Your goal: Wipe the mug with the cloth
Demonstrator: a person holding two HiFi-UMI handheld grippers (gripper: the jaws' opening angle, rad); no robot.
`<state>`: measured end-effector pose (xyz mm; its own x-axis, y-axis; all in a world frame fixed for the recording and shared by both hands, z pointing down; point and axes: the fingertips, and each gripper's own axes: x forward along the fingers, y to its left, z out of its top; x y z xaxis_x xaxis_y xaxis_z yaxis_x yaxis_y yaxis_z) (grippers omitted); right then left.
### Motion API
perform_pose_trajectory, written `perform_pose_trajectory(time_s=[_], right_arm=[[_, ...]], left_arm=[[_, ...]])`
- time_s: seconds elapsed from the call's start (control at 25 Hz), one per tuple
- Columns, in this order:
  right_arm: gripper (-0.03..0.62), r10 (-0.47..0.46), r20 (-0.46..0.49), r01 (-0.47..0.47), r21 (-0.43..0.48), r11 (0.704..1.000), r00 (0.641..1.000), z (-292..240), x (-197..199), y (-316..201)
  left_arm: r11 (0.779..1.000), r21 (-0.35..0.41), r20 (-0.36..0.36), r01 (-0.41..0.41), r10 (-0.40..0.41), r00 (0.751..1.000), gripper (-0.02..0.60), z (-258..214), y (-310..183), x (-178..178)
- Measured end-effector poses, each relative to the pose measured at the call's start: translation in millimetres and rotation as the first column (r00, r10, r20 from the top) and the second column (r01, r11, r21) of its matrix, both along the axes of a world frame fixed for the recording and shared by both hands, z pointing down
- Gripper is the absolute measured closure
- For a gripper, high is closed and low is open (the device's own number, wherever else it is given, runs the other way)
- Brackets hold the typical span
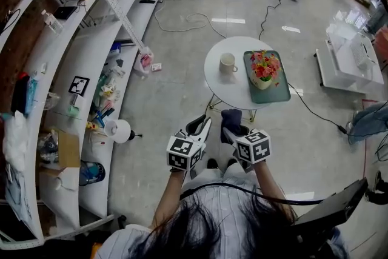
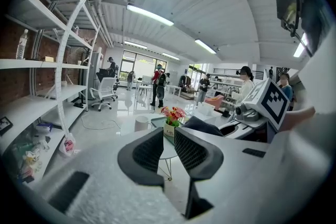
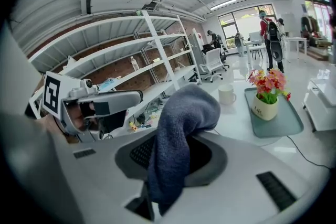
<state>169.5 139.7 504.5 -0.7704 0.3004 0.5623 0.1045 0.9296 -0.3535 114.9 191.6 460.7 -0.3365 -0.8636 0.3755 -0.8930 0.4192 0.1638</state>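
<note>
Head view: wiping not begun, as the round white table stands well ahead of the person, and the cream ceramic mug sits upright and untouched near its left edge, beside a grey-green tray. The dark blue terry cloth is pinched in the right gripper and drapes over its jaws, well apart from the mug. Both grippers are held side by side, tilted down toward the table; the left gripper has its jaws slightly apart with nothing between.

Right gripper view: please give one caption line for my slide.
Hand-held gripper clamps a blue cloth; white mug waits on the round table.
</note>
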Motion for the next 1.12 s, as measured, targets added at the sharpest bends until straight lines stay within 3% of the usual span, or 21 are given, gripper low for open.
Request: perform_pose_trajectory(time_s=[0.6, 0.84, 1.12], right_arm=[[0.485, 0.051, -0.042, -0.051, 0.005, 0.999, 0.998, 9.3, -12.9, -1.8], [0.485, 0.067, -0.053, -0.067, 0.000, 0.998, 0.996, 15.0, -42.7, -18.8], [0.485, 0.127, -0.037, -0.128, -0.031, 0.991, 0.991, 24.2, -102.5, -61.1]], left_arm=[[0.999, 0.044, -0.091, -0.009, 0.013, 0.996, 0.506, 19.9, 13.5, -16.0], [1.000, 0.022, -0.111, -0.005, 0.007, 0.994, 0.506, 27.8, 11.7, -41.1], [1.000, 0.000, -0.115, -0.011, 0.011, 0.993, 0.506, 37.3, -10.8, -99.7]])
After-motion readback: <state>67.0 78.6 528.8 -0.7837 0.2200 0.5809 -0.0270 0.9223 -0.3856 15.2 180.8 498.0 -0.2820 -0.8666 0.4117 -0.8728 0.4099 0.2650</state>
